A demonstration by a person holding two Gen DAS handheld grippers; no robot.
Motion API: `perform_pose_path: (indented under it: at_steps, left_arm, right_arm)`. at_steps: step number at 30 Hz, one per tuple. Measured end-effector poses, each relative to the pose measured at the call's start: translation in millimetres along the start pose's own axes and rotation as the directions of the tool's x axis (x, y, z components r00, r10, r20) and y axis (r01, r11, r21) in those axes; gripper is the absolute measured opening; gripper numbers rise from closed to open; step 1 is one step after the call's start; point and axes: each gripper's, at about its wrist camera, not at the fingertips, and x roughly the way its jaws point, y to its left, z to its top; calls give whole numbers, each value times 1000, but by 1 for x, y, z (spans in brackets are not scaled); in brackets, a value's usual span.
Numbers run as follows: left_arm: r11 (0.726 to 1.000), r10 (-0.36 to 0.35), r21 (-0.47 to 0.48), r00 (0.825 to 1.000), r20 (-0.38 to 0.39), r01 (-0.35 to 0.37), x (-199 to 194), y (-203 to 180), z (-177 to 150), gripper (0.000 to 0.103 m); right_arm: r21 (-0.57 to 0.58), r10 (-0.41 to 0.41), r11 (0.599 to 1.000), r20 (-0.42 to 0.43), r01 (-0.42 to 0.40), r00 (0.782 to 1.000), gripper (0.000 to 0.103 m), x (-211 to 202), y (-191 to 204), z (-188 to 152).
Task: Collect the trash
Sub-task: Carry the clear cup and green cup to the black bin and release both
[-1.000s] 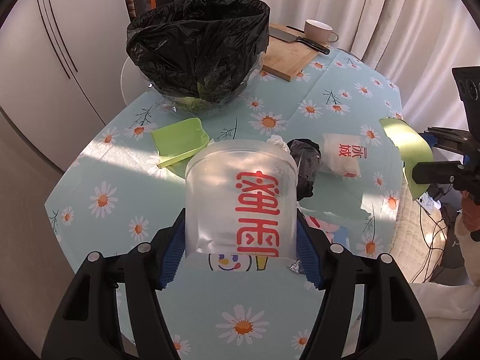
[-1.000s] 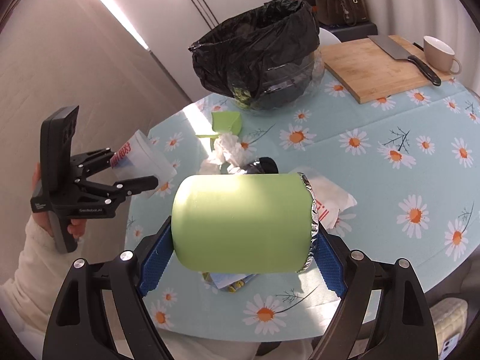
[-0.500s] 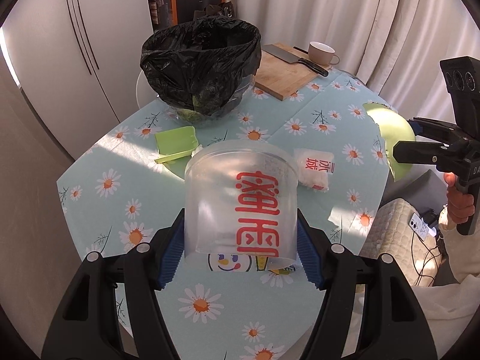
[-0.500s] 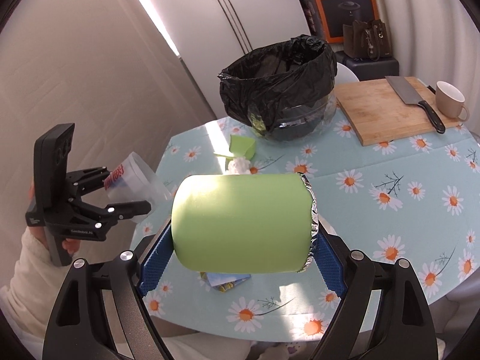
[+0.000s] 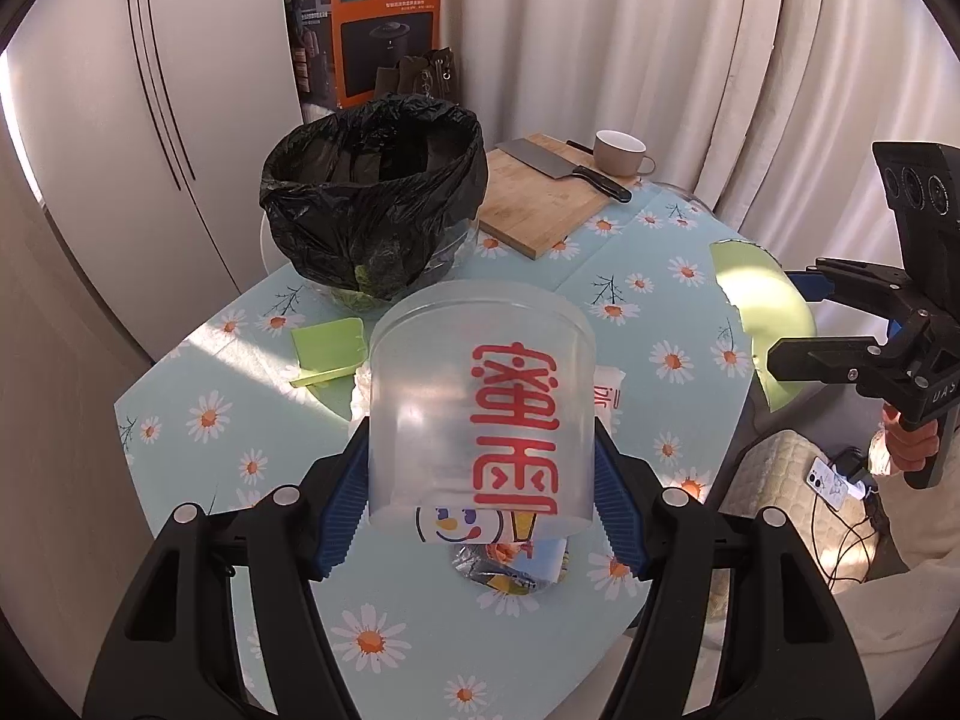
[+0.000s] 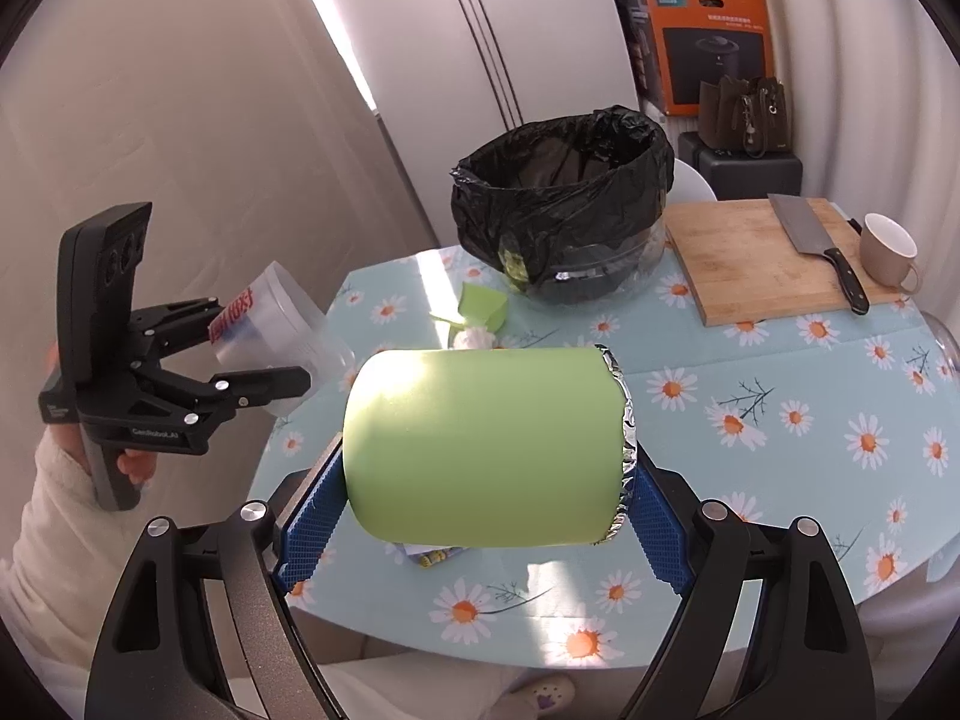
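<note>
Both loaded: left gripper [image 5: 480, 480] clamps clear cup [image 5: 480, 402], right gripper [image 6: 480, 510] clamps green can [image 6: 486, 444] sideways; bin bag [image 5: 372, 204] ahead, left nearer

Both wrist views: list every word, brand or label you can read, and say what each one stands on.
"PHILIPS": top of the orange and black box behind the table.
"蜜雪": big red characters on the clear plastic cup in the left gripper.
"冰": red character on the white packet behind the cup; the rest is hidden.
Small print on the box, the gripper bodies and the wrapper under the cup: too small to read.
</note>
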Motion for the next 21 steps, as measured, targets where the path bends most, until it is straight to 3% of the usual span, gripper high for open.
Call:
perform_pose_path:
  at_steps: [8, 15, 18, 21]
  left_arm:
    - [999, -36, 13, 999, 15, 36, 14, 3, 29, 67]
    - [998, -42, 41, 999, 8, 42, 32, 14, 63, 67]
    - [999, -8, 52, 1000, -6, 8, 37, 19, 79, 67]
    - [999, -28, 41, 999, -27, 29, 41, 24, 96, 68]
  right_arm:
    - [17, -34, 999, 35, 34, 999, 80, -7, -17, 19]
    - [28, -53, 998, 76, 51, 996, 80, -6, -39, 55]
    - [47, -20, 999, 91, 16, 996, 80, 0, -49, 75]
    - [53, 36, 998, 121, -43, 992, 80, 8, -56, 95]
